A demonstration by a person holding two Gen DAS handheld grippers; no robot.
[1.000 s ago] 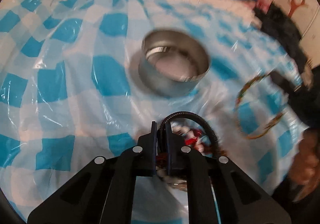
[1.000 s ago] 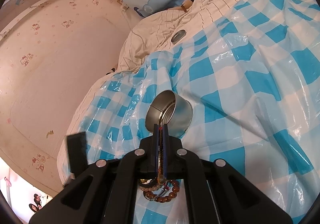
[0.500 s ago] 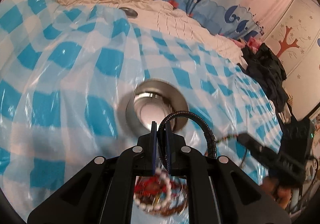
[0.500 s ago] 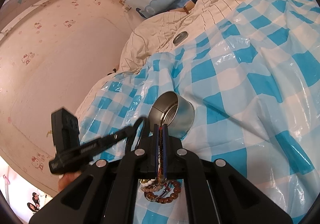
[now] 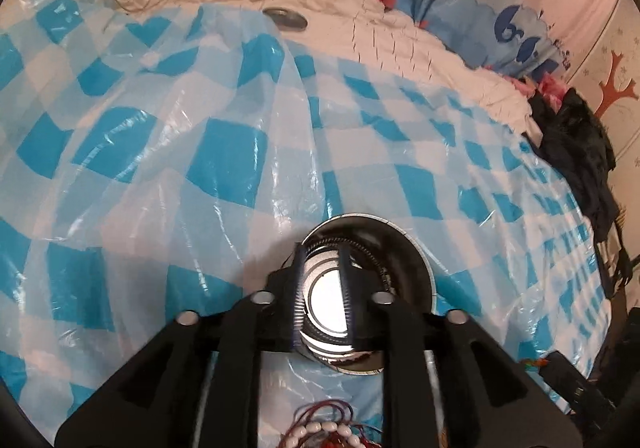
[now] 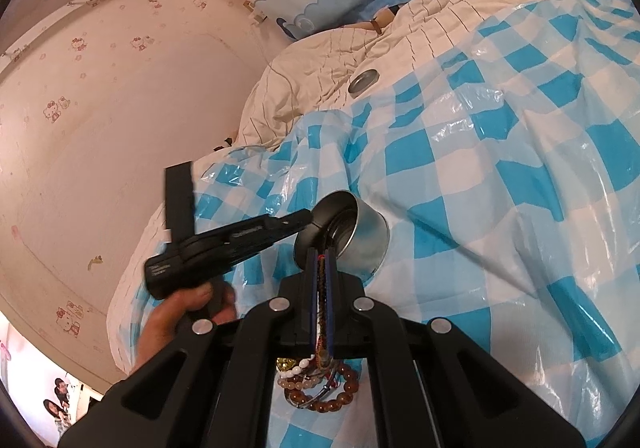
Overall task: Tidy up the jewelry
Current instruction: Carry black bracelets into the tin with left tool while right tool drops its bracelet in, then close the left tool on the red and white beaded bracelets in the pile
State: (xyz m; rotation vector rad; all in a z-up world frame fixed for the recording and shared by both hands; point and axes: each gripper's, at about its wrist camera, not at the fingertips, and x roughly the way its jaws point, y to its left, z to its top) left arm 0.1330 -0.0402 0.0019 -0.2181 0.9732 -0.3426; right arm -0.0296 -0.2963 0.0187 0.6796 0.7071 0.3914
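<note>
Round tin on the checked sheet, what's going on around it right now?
A person is sorting jewelry into the round tin. The left gripper hangs right over its mouth, jaws opening with nothing between them; a dark coiled bangle lies inside. The right gripper is shut on a braided bracelet, above a heap of bead bracelets on the checked sheet.

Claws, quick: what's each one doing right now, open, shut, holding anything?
Left claw: opening above the metal tin, nothing between its fingers.
Right claw: shut on a beaded bracelet.

Left hand-held gripper (image 5: 323,302) moved over tin (image 5: 416,272), opening.
</note>
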